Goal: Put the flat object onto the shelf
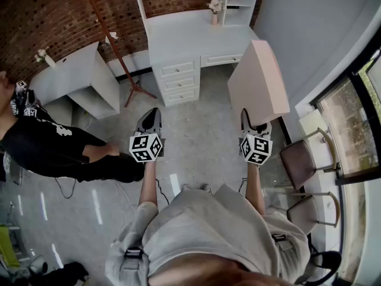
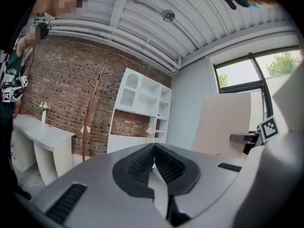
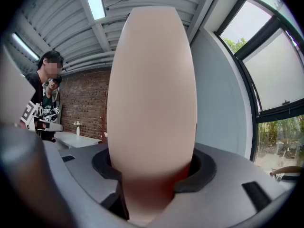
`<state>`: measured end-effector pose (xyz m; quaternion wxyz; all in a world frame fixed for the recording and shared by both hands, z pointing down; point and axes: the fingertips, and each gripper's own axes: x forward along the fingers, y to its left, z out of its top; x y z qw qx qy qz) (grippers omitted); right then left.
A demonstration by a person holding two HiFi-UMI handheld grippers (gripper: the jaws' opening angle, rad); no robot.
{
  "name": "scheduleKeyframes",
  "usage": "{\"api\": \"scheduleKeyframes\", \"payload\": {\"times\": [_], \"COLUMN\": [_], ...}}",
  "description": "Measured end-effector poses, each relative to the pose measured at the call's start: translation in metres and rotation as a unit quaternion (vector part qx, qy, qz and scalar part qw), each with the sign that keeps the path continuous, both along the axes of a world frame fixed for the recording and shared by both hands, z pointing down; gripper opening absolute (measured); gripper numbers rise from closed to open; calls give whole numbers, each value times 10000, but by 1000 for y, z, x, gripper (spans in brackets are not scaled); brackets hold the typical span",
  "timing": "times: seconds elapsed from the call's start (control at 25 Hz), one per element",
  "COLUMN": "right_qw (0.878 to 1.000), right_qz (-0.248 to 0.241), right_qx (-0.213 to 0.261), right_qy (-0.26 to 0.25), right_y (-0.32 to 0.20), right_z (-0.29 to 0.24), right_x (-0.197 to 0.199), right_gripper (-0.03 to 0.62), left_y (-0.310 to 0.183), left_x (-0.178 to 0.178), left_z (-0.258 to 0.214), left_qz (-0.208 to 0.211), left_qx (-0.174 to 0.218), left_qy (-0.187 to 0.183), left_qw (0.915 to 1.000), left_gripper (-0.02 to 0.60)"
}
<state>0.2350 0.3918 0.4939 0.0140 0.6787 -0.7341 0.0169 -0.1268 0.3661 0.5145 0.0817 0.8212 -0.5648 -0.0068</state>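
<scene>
The flat board stands between the jaws of my right gripper; my left gripper is to its left. In front of both is the desk with the shelf on it. Left of the desk stand a coat rack and a side table. Two chairs are at my right.

Bright, even daylight from the window, slightly blown out; strip light lit up-left of the window. Shadows soft. Strong fisheye bending, black corners in both gripper views. Base of flat object blurred, close to lens.
</scene>
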Motion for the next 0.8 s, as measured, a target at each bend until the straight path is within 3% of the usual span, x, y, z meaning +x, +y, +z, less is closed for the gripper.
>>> {"api": "scheduleKeyframes", "payload": {"times": [0.8], "right_qw": [9996], "right_qz": [-273], "right_qx": [-9], "right_qy": [-33], "right_y": [4], "right_z": [9], "right_x": [42], "right_gripper": [282], "left_y": [15], "left_x": [54], "left_z": [6], "left_qz": [-8], "left_qx": [-58], "left_qy": [-130], "left_qw": [9999], "left_gripper": [15]}}
